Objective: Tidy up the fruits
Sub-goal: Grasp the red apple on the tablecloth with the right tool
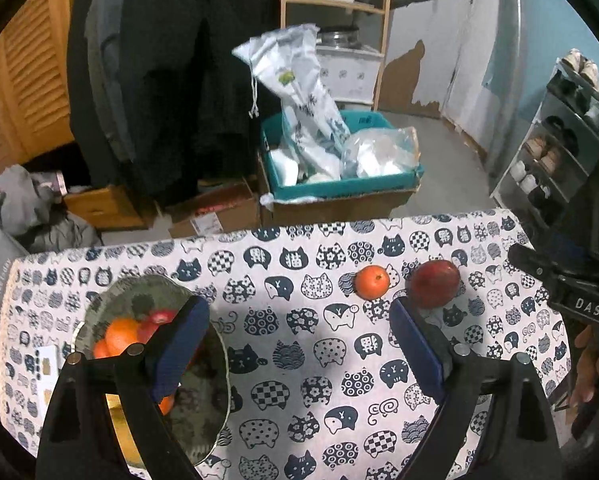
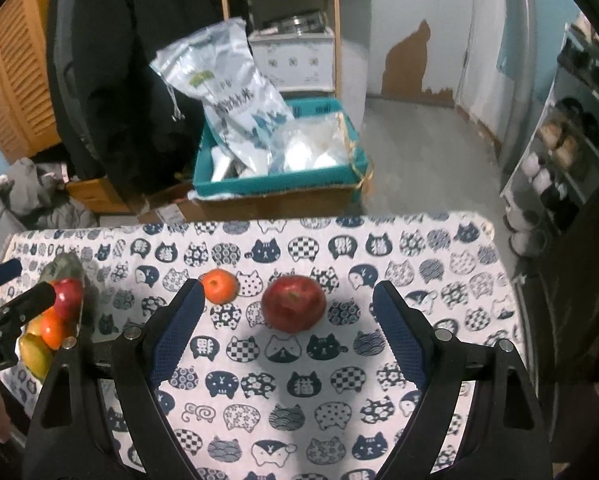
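Observation:
A red apple (image 2: 294, 303) and a small orange (image 2: 219, 286) lie side by side on the cat-print tablecloth (image 2: 299, 400). My right gripper (image 2: 285, 320) is open above the cloth, with the apple between and just beyond its fingertips. In the left wrist view the orange (image 1: 372, 281) and apple (image 1: 434, 283) lie ahead to the right. My left gripper (image 1: 299, 332) is open and empty, its left finger over a glass bowl (image 1: 203, 420) that holds oranges and a red apple (image 1: 161, 317). The bowl's fruit (image 2: 55, 320) also shows at the left of the right wrist view.
The table's far edge (image 2: 259, 218) drops to a floor with a teal box (image 2: 279, 184) of plastic bags on cardboard cartons. A dark coat hangs behind, a wooden shelf stands beyond, and a shoe rack (image 1: 559, 148) stands at the right.

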